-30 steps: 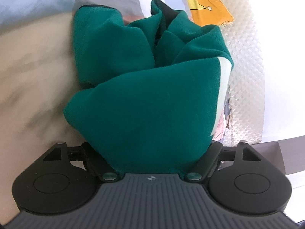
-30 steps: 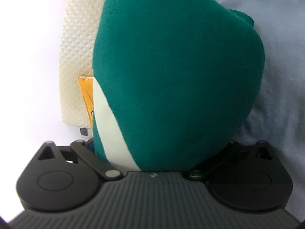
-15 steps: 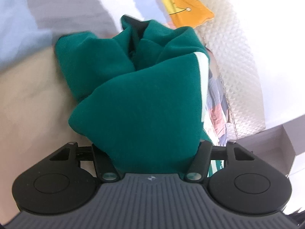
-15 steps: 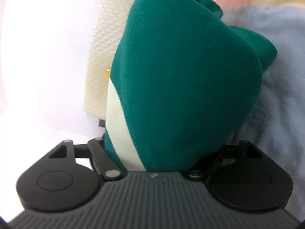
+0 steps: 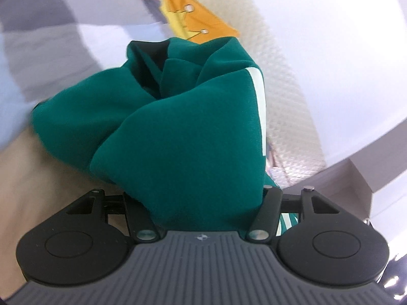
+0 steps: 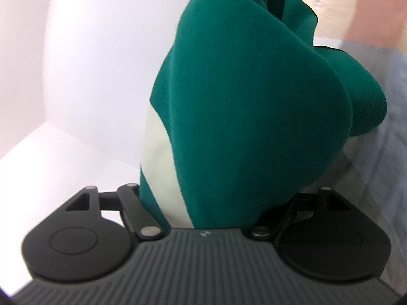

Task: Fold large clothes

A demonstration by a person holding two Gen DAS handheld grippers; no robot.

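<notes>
On both grippers, small logos stay unreadable.

Both wrist views look forward, very close, sharing the green garment [image 5: 178, 137] [image 6: 249, 106]

1. A bright white wall [image 5: 343, 50] fills the right of the left wrist view.
2. A cream quilted panel [image 5: 285, 96] runs along it.
3. An orange-yellow cloth [image 5: 203, 23] lies beyond.
4. Pale blue bedding [image 6: 391, 96] lies at right.
</notes>
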